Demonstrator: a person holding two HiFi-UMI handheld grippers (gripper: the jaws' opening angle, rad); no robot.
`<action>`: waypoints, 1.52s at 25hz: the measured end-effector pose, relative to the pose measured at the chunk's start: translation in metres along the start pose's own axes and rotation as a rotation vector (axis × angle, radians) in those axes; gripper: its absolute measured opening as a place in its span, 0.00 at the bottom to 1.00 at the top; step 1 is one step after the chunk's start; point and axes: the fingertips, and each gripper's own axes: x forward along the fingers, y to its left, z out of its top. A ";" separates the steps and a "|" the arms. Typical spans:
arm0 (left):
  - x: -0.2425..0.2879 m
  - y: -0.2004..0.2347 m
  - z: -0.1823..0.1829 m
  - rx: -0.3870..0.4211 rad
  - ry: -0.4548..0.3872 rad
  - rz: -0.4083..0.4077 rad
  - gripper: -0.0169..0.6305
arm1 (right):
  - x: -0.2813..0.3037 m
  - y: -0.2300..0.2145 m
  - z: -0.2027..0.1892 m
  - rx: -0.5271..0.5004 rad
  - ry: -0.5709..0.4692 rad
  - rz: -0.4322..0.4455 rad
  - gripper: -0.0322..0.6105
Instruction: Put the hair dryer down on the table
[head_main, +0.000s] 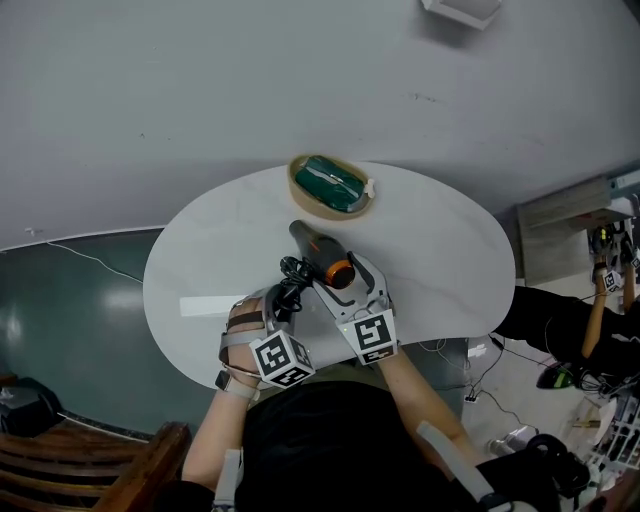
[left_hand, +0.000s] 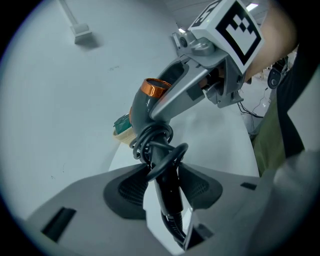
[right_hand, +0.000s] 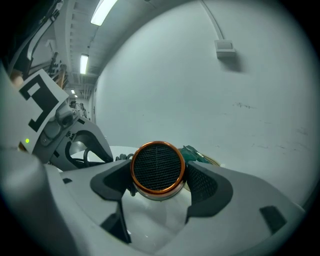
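1. My left claw (left_hand: 165, 189) stands wide, with the black handle (left_hand: 169, 195) of the hair dryer (head_main: 318, 252) running between its two dark pads. The pads sit against the handle on either side, so the claw is clamped on it.
2. The black cord (left_hand: 151, 142) is looped and bunched round the handle just beyond the pads. One loop hangs out towards the right pad.
3. My right claw (right_hand: 157, 182) grips the rear of the grey barrel. The orange ring (right_hand: 134, 175) with its black mesh grille fills the gap between the pads and faces straight back at the camera.
4. In the left gripper view, the right claw reaches in from the upper right. One of its fingers lies along the barrel beside the ring.
5. So both claws hold the dryer over the near half of the table (head_main: 220, 250), which is white with rounded ends. I cannot tell whether any part of the dryer touches the top.
6. The nozzle points away from me towards a shallow tan basket (head_main: 298, 192) with a green item (head_main: 333, 183) in it, near the table's far edge and apart from the dryer.
7. Beyond the table rises a plain grey wall (head_main: 200, 90) with a small white box (right_hand: 225, 47) mounted on it.
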 end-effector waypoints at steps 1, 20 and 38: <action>0.000 0.001 -0.002 0.001 -0.003 -0.002 0.33 | 0.002 0.002 0.000 -0.001 0.003 -0.003 0.62; 0.027 0.036 -0.041 -0.020 -0.037 0.025 0.33 | 0.051 0.016 -0.009 -0.025 0.112 -0.012 0.62; 0.066 0.061 -0.082 -0.040 0.014 0.052 0.33 | 0.107 0.026 -0.045 -0.024 0.239 0.042 0.61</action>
